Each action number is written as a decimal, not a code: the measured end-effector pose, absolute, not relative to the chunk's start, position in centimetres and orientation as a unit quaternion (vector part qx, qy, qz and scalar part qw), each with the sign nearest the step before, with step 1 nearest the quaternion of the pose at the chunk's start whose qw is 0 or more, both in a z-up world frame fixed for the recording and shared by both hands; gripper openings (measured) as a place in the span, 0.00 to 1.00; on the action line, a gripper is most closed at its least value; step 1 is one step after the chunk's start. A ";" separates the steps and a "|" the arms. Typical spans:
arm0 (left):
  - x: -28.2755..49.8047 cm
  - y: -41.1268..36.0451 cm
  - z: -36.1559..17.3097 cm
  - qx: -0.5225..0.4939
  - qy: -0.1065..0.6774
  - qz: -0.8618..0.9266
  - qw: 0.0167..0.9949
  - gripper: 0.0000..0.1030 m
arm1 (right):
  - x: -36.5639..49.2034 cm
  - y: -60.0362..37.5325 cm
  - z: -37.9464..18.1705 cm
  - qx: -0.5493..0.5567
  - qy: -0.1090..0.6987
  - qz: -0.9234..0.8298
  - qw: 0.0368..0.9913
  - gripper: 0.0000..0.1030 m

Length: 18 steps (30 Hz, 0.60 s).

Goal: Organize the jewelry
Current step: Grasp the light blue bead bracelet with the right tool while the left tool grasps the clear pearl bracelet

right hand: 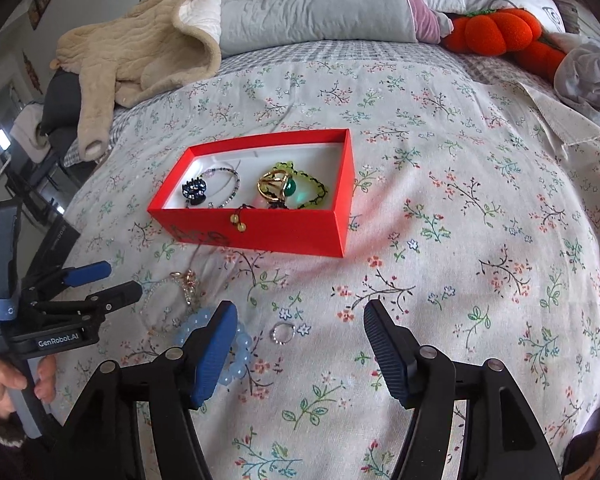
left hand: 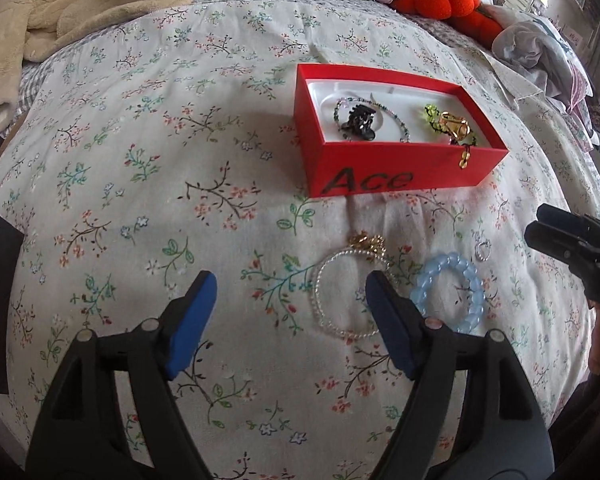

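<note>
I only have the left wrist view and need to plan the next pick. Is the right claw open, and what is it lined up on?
Observer: It is open. The right claw has its fingers spread wide, and the small silver ring lies on the bedspread between them.
Operator: Is it touching the blue bracelet?
Observer: One finger overlaps the blue bracelet in the right wrist view. I cannot tell whether they touch.
Operator: Is there anything in the red box I might miss?
Observer: The gold ring in the red box carries a round green stone.
</note>
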<state>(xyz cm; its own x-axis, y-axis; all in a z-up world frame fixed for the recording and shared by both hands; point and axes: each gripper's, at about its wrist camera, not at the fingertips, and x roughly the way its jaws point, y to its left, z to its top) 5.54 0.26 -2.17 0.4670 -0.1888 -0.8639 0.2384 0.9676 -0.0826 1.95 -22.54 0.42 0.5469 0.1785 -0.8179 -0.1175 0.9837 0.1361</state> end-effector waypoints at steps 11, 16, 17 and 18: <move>4.4 -0.3 -4.5 0.064 0.507 -0.160 0.845 0.74 | 0.8 -23.7 -2.1 0.021 0.492 0.077 0.867 0.65; 5.2 -0.8 -4.5 0.049 0.513 -0.166 0.840 0.50 | 0.7 -23.0 -2.1 0.043 0.495 0.102 0.862 0.65; 5.3 -0.9 -4.5 0.050 0.514 -0.164 0.840 0.46 | 0.8 -22.7 -2.2 0.045 0.499 0.108 0.859 0.65; 5.5 -1.0 -4.6 0.049 0.515 -0.163 0.840 0.32 | 0.8 -22.4 -2.3 0.048 0.503 0.114 0.855 0.64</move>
<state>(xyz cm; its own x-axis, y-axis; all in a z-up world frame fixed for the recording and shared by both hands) 5.52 -0.97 -4.57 0.4164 -0.2237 -0.8812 0.3256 0.9417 -0.0852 0.83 -22.38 -2.34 0.4684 0.2433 -0.8493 -0.1458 0.9694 0.1973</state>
